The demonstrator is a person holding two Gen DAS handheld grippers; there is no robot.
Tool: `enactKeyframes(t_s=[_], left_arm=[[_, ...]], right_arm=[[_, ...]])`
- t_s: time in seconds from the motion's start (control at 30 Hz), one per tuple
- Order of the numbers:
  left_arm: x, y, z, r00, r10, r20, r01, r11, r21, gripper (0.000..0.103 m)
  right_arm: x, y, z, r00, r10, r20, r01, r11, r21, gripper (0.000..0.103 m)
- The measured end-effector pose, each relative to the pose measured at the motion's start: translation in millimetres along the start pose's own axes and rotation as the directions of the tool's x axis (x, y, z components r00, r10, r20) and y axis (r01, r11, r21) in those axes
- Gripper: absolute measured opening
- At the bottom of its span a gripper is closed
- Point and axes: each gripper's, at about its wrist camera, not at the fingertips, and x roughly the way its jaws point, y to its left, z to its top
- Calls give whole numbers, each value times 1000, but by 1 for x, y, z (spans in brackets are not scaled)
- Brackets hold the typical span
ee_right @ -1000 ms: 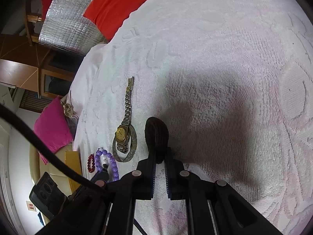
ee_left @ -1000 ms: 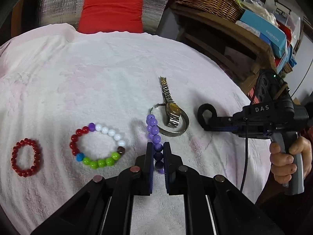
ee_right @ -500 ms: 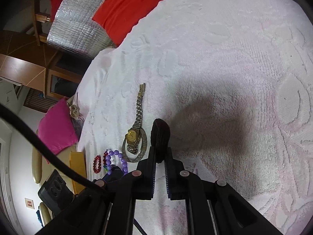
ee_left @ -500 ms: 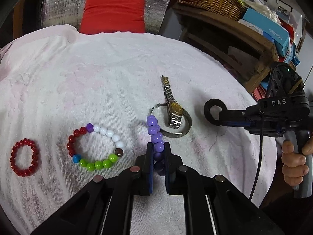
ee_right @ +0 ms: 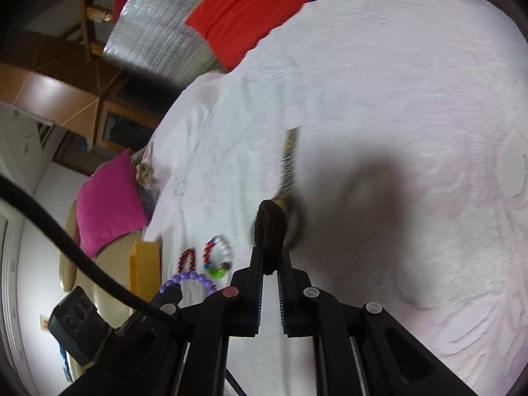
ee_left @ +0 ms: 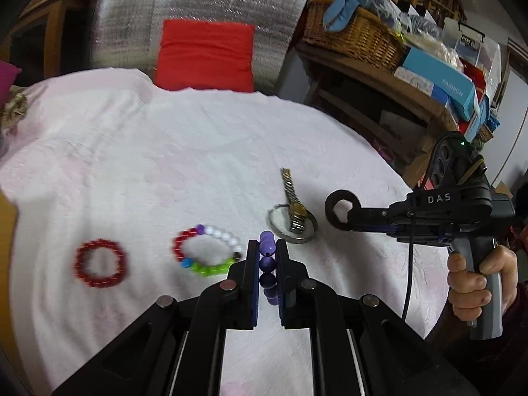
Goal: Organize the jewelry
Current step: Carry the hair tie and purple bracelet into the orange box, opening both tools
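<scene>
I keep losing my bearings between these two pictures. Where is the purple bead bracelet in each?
Left wrist view: the purple bead bracelet sits low at centre, clamped in the left gripper.
Right wrist view: it arcs at lower left, beside the black cable.
Shared landmark: the gold watch on the white cloth.

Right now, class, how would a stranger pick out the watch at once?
Start at the white cloth and go to its right side, near the beads. There the watch lies across a metal bangle, the only piece with a gold face and a link strap.
</scene>
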Motion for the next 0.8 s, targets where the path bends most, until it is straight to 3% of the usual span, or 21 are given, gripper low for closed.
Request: enactKeyframes(t_s=[0.2, 0.33, 0.6, 0.73, 0.8], left_arm=[[-56, 32, -9, 995, 73, 62, -70, 996, -58, 9], [-114, 62, -24, 981, 147, 123, -129, 982, -138, 9], [-237, 133, -83, 925, 353, 142, -311, 916, -252, 9], [-266, 162, -113, 911, 398, 109, -352, 887, -300, 9], [-269, 174, -127, 913, 398, 90, -351, 878, -326, 9]], right_arm=[[19, 44, -19, 997, 62, -50, -65, 996, -68, 9], [43, 89, -36, 985, 128, -119, -143, 982, -123, 9], [105, 220, -119, 921, 209, -328, -311, 902, -299, 9], [133, 273, -164, 888, 178, -424, -349, 861, -370, 9], [147, 295, -184, 877, 148, -457, -353, 844, -404, 9]])
